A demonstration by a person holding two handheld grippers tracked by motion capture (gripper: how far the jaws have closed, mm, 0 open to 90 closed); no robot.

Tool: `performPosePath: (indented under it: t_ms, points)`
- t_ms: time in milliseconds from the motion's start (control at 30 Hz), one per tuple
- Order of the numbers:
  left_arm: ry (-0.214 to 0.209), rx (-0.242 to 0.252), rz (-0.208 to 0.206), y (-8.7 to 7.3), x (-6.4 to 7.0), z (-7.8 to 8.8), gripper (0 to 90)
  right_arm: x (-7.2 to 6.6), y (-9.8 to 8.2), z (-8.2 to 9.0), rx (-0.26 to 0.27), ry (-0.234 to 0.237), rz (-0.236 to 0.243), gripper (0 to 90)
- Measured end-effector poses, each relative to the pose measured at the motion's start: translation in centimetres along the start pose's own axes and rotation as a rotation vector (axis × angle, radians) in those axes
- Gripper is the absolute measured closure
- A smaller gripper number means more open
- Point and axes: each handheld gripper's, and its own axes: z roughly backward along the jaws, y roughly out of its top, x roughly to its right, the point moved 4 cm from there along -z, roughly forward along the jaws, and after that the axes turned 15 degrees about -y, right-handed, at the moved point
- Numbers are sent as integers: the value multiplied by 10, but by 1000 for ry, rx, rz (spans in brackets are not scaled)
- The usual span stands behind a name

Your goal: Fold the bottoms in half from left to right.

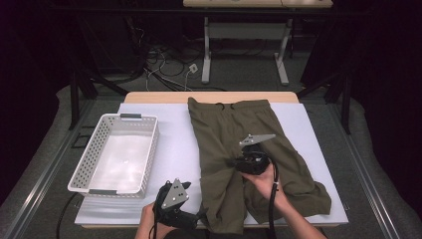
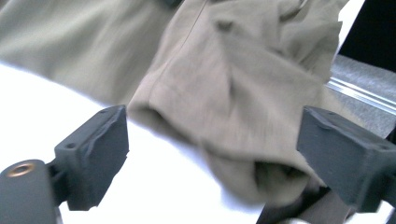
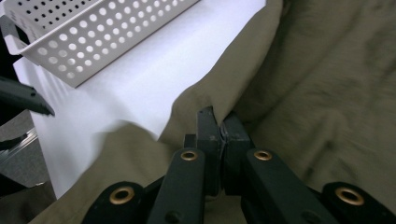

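Olive-green shorts (image 1: 234, 134) lie flat on the white table cover (image 1: 174, 139), waistband at the far side, legs toward me. My right gripper (image 1: 235, 162) sits over the crotch area and points left. In the right gripper view its jaws (image 3: 219, 123) are shut on a raised fold of the shorts (image 3: 327, 93) at the inner edge of a leg. My left gripper (image 1: 201, 214) is at the near table edge beside the left leg's hem. Its jaws (image 2: 214, 123) stand wide open, with the crumpled hem of the shorts (image 2: 233, 84) lying just beyond and between them, untouched by the pads.
A white perforated basket (image 1: 94, 144) stands empty on the left part of the cover, also seen in the right gripper view (image 3: 93, 37). Beyond the table's far edge are cables on the floor and the legs of another table (image 1: 206, 50). Dark curtains close both sides.
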Motion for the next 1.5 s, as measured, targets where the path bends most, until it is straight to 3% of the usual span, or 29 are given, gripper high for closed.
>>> performPosePath:
  t_ms: [133, 367, 1100, 1367, 1500]
  points:
    - [19, -35, 10, -10, -8, 2, 36, 11, -4, 10, 8, -23, -16, 890]
    - [55, -35, 23, -16, -18, 3, 4, 23, -5, 23, 28, -64, -25, 890]
    - [52, -38, 33, -21, -26, 1, 0, 76, -25, 70, 57, -188, -105, 890]
    - [48, -61, 25, -21, -26, 1, 0, 101, -36, 82, 32, -289, -122, 890]
    - [57, -50, 24, -21, -27, 0, 0, 114, -42, 86, 11, -352, -114, 889]
